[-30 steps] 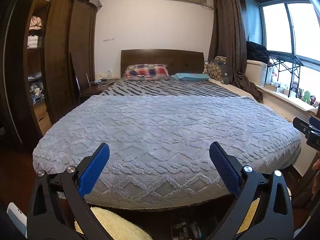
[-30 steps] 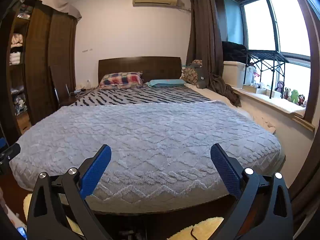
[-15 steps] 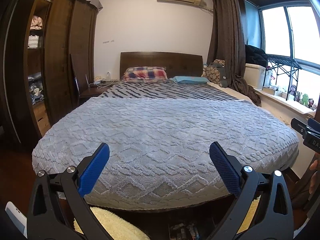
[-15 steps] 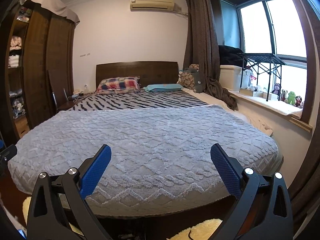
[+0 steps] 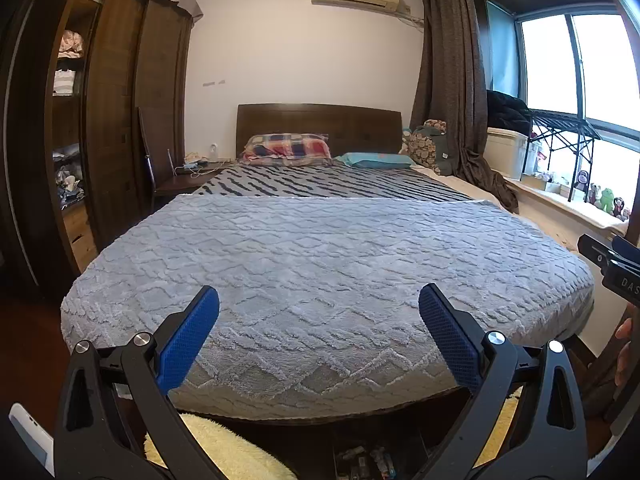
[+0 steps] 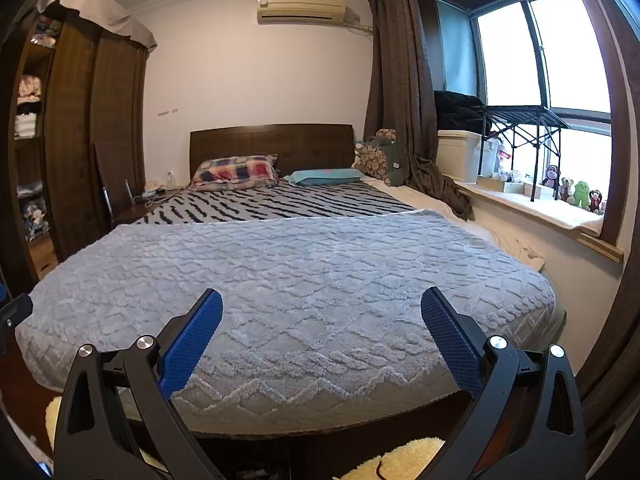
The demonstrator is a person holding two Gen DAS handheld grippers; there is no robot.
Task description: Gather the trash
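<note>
Bed (image 5: 320,408) under grey blanket (image 5: 320,272), 2 pillows (image 5: 288,150) at headboard

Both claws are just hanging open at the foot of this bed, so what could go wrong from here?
The open left gripper and right gripper hold nothing, and no trash shows on the grey textured blanket, so a grab here might only snag the plush fabric. The small clutter under the bed's foot is dark and hard to identify, so keepsakes could be mistaken for trash.

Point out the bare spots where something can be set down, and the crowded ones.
Free: the grey textured blanket, and the zebra-striped sheet between it and the plaid pillow. Crowded: the white windowsill with plush toys and a black folding rack; the dark bedside table.
</note>
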